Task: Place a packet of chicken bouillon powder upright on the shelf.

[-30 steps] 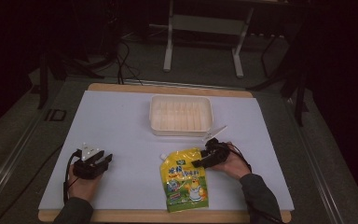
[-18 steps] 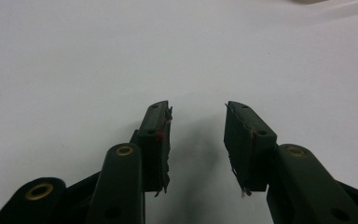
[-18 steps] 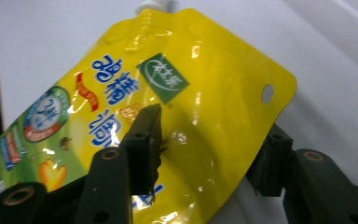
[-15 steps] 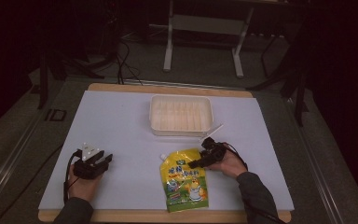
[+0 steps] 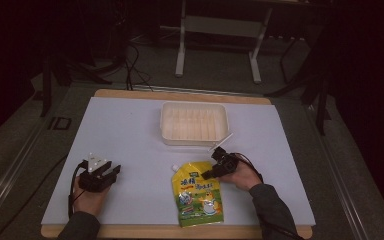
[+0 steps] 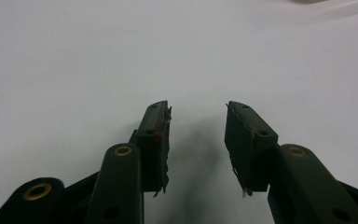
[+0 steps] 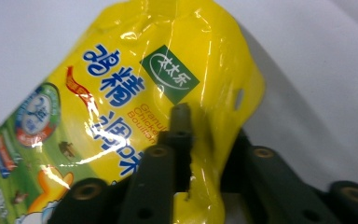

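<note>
high view: a yellow pouch (image 5: 197,194) lay flat on the white table cover (image 5: 130,130), near the front edge and in front of the white tray (image 5: 194,121). its upper part was yellow with blue lettering, its lower part green with a cartoon duck. its long axis ran from the front edge towards the tray, the notched top end pointing away from the person. the right gripper (image 5: 211,173) met the pouch at its upper right edge. the left gripper (image 5: 111,175) rested on the cover, well apart from the pouch.

left gripper view: the jaws stood apart over bare white cover.

right gripper view: the jaws had just been closing and were clamped on the pouch's (image 7: 135,107) yellow edge, beside a green logo patch and a small punched hole.
</note>
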Demonstrator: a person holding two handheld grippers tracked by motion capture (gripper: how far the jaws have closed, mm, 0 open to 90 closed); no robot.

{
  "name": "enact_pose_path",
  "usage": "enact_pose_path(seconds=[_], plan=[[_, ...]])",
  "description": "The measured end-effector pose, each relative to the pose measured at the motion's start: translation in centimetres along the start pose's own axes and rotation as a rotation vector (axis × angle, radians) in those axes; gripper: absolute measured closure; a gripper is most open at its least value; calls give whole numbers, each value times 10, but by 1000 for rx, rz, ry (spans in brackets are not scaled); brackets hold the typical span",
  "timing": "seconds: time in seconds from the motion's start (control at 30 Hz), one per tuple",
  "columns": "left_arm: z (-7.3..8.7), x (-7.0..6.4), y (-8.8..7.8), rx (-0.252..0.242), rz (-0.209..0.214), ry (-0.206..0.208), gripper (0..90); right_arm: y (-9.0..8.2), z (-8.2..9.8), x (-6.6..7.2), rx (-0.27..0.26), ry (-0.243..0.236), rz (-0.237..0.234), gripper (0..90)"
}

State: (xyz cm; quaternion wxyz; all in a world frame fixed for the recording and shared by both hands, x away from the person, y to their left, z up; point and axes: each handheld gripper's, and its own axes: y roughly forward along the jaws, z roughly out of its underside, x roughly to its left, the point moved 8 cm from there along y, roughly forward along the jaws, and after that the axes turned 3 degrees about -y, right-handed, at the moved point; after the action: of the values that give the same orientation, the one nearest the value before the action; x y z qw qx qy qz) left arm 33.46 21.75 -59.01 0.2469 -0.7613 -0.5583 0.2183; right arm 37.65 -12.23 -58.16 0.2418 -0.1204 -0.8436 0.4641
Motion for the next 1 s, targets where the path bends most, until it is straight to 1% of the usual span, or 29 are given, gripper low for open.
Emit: enact_pose_path(seconds=[0.03, 0.1, 0.17, 0.2, 0.27, 0.3, 0.4, 0.53, 0.7, 0.87, 0.93, 0.97, 1.0], plan=[[0, 0, 0, 0, 0, -1, 595, 0, 0, 0, 6, -1, 12, 851], [0, 0, 0, 0, 0, 0, 595, 0, -1, 0, 8, -6, 19, 886], [0, 0, 0, 0, 0, -1, 595, -1, -1, 0, 9, -9, 18, 892], [0, 0, 0, -1, 0, -1, 595, -2, -1, 1, 5, 5, 20, 894], [0, 0, 0, -1, -1, -2, 594, -5, -2, 2, 2, 18, 26, 896], [0, 0, 0, -1, -1, -2, 595, -6, -2, 3, 4, 16, 29, 897], [0, 0, 0, -1, -2, -2, 595, -10, -1, 5, -13, 0, 35, 899], [0, 0, 0, 1, -3, 1, 594, -17, -2, 8, -46, -14, 24, 900], [0, 0, 0, 1, -5, 1, 592, -29, -5, 12, -96, -20, -15, 900], [0, 0, 0, 2, -6, 1, 591, -47, -12, 22, -175, -45, -54, 900], [0, 0, 0, 1, -6, 1, 591, -53, -15, 26, -194, -64, -58, 900], [0, 0, 0, 1, -5, 0, 591, -56, -16, 27, -202, -75, -49, 900], [0, 0, 0, 0, -5, 0, 590, -58, -17, 28, -209, -72, -52, 900]])
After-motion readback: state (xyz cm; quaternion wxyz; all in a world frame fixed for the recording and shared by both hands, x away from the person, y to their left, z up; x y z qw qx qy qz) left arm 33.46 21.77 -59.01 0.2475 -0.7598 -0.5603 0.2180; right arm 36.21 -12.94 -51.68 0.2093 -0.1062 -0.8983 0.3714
